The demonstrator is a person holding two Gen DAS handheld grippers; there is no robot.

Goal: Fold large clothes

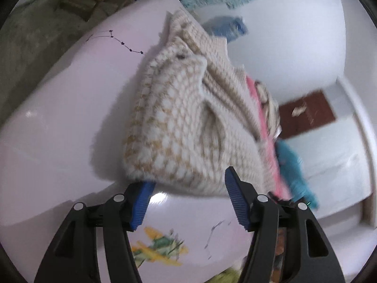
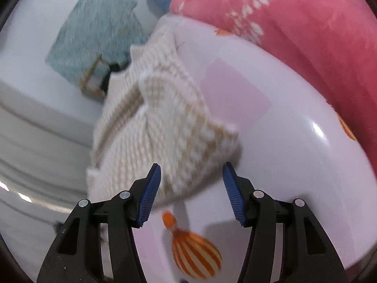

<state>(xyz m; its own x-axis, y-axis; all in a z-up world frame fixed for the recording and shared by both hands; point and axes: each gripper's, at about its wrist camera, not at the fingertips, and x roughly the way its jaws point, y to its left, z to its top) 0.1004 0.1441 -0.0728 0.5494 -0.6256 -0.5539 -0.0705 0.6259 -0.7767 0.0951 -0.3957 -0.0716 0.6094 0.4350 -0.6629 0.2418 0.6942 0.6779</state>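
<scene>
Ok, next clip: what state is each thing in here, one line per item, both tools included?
Left tool: open, one pad under the sweater's near edge, not clamping.
Right tool: open, the sweater's near edge between its pads, not clamping.
Knit sweater: cream and tan, folded into a bundle, lying on the sheet.
Printed sheet: spread flat.
Pink blanket: bunched up beyond the sweater.

I see my right tool (image 2: 192, 179) with blue pads apart, nothing pinched. Near edge of the folded cream knit sweater (image 2: 165, 127) sits between the tips, pads not pressing it. Sweater lies on a pale sheet (image 2: 282, 141) with a striped balloon print (image 2: 195, 252). Pink blanket (image 2: 294, 23) top right, teal mat (image 2: 94, 30) on the floor, top left. Blurry.
</scene>
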